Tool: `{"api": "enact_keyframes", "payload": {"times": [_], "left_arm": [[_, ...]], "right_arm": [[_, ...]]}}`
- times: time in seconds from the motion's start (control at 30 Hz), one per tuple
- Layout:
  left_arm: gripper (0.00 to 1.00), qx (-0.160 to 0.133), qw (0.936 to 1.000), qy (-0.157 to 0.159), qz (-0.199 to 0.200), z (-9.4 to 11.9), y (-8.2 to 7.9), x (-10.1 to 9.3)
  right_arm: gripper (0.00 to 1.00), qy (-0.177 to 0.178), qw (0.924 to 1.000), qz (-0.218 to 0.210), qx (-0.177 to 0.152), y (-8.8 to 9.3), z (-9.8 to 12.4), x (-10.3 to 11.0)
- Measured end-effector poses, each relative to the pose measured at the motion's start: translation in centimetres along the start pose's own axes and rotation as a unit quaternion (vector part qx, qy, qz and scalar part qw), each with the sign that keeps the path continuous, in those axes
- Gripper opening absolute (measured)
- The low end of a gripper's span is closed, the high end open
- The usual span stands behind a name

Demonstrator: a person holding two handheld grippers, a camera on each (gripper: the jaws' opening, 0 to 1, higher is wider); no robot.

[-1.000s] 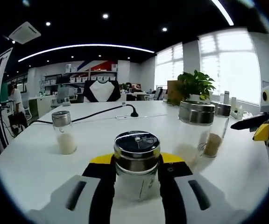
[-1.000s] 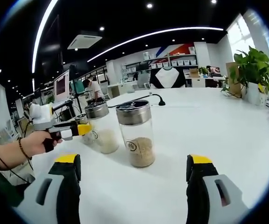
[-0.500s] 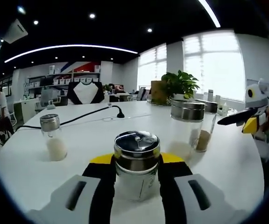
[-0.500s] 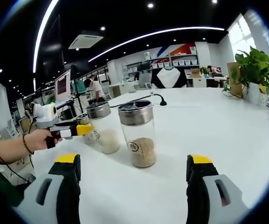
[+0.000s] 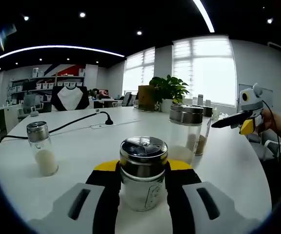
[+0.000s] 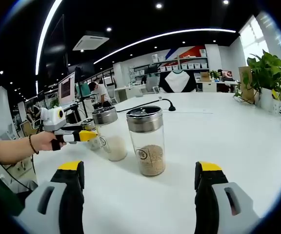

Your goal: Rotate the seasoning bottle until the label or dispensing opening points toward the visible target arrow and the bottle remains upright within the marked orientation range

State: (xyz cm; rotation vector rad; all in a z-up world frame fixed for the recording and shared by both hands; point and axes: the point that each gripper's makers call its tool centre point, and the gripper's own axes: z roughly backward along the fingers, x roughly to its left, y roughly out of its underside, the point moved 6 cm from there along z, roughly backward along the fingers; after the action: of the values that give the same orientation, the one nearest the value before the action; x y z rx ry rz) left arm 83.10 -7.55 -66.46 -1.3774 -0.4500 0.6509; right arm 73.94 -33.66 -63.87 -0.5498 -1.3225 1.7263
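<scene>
Our left gripper [image 5: 143,183] pinches the seasoning bottle [image 5: 143,173], label half hidden; right gripper [image 6: 139,183] jaws spread, brown-filled jar [image 6: 147,140] at twelve o'clock.

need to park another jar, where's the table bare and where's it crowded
Bare: the white table between the brown-filled bottle and the potted plant, and the stretch between the small shaker and the black cable. Crowded: the bottles clustered by the left gripper.

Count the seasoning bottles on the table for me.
4. One clamped in the left tongs, a small bottle to its left on the table, a tall bottle to its right, and a brown-filled bottle just behind that. More could be hidden.
</scene>
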Motion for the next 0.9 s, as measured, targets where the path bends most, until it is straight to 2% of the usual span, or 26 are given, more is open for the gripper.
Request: {"api": "enact_keyframes", "payload": {"times": [0.4, 0.47, 0.9], "left_arm": [[0.37, 0.003, 0.9984, 0.056, -0.006, -0.26, -0.09, 0.35], [0.37, 0.005, 0.9974, 0.071, 0.005, -0.34, -0.03, 0.49], [0.37, 0.017, 0.9947, 0.102, -0.008, -0.49, -0.02, 0.42]], "right_arm": [[0.96, 0.004, 1.0, -0.003, 0.004, 0.33, 0.16, -0.19], [0.96, 0.004, 1.0, -0.004, 0.004, 0.35, 0.16, -0.16], [0.96, 0.008, 0.9999, -0.005, 0.004, 0.38, 0.31, -0.23]]}}
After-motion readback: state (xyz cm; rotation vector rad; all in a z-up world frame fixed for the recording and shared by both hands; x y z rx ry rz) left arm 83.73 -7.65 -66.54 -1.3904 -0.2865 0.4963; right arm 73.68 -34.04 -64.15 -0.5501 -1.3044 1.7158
